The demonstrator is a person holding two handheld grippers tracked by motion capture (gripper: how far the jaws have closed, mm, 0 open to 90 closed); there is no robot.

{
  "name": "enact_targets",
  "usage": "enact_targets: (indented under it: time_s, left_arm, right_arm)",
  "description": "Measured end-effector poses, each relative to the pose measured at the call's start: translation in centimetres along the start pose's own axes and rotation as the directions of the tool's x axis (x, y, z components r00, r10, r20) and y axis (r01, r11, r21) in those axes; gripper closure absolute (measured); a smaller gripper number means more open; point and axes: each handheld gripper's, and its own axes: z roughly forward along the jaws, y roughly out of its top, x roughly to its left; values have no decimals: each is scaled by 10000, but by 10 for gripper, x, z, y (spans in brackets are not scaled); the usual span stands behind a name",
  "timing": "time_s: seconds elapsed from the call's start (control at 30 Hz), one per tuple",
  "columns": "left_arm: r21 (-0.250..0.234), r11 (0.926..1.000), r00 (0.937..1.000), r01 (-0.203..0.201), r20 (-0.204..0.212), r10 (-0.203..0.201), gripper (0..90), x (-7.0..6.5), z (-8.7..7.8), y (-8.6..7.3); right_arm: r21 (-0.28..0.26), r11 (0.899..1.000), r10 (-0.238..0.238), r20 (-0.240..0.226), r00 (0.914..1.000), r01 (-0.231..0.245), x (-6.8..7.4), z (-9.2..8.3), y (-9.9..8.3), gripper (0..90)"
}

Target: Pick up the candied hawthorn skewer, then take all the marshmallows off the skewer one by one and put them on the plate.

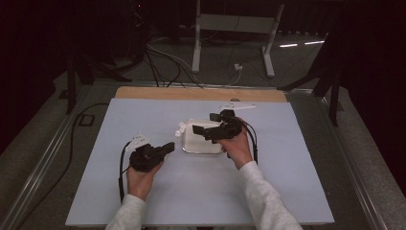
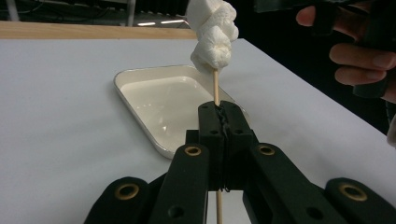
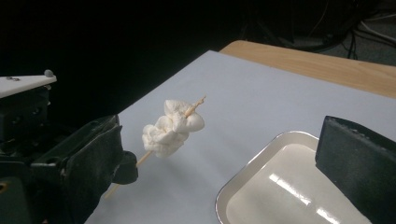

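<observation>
A wooden skewer [image 2: 216, 88] carries a clump of white marshmallows [image 2: 212, 35] at its top. My left gripper [image 2: 222, 114] is shut on the skewer's shaft and holds it tilted toward a shallow white tray [image 2: 159, 100]. In the high view the left gripper [image 1: 167, 146] sits left of the tray [image 1: 196, 143], with the marshmallows [image 1: 181, 129] by the tray's left rim. My right gripper [image 1: 207, 123] hovers over the tray with jaws spread wide and nothing between them. In the right gripper view one finger [image 3: 359, 163] stands over the tray [image 3: 261, 196], and the marshmallows [image 3: 173, 128] hang to the left.
The tray rests mid-table on a pale sheet [image 1: 143, 201] with a wooden strip [image 1: 191, 93] along the far edge. Behind the table, cables [image 1: 163, 62] lie on the floor by a white stand [image 1: 230, 28]. A metal rail [image 1: 43, 158] runs along the left side.
</observation>
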Motion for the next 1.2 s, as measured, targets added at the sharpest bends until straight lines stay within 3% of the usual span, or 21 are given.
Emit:
enact_targets:
  time_s: [0.2, 0.37, 0.47, 0.57, 0.73, 0.77, 0.87, 1.03, 1.2]
  left_arm:
    - [28, 9999, 9999, -115, 106, 114, 900, -3, 2, -2]
    - [67, 9998, 9995, -195, 260, 194, 900, -5, 5, -3]
    - [59, 9997, 9992, -247, 301, 245, 900, -6, 6, -3]
    - [89, 9996, 9991, -270, 332, 267, 900, -6, 7, -4]
    - [117, 9995, 9988, -285, 405, 280, 900, -7, 9, -5]
    - [127, 9994, 9986, -332, 427, 327, 900, -8, 10, -5]
    - [166, 9987, 9973, -472, 568, 462, 900, -11, 13, -6]
    - [236, 9981, 9968, -577, 569, 563, 900, -12, 14, -6]
    - [244, 9973, 9958, -688, 622, 671, 900, -13, 15, -6]
  right_arm:
    - [208, 9998, -32, 77, 10000, 30, 0, 5, 1, 7]
    - [396, 9983, 434, 5, 9991, -433, -6, 5, 1, 70]
    - [557, 9960, 717, -234, 9972, -703, -8, 5, 0, 180]
    - [830, 9899, 1191, -426, 9920, -1152, -8, 7, -1, 398]
    - [812, 9851, 1585, -851, 9837, -1517, -10, 10, -2, 490]
    - [941, 9816, 1763, -1144, 9777, -1660, -10, 12, -2, 555]
    - [1148, 9792, 1811, -1219, 9759, -1673, -9, 14, -2, 604]
    - [1407, 9727, 2013, -1181, 9724, -1843, -9, 18, -4, 623]
    - [1586, 9659, 2241, -1159, 9676, -2047, -10, 20, -5, 567]
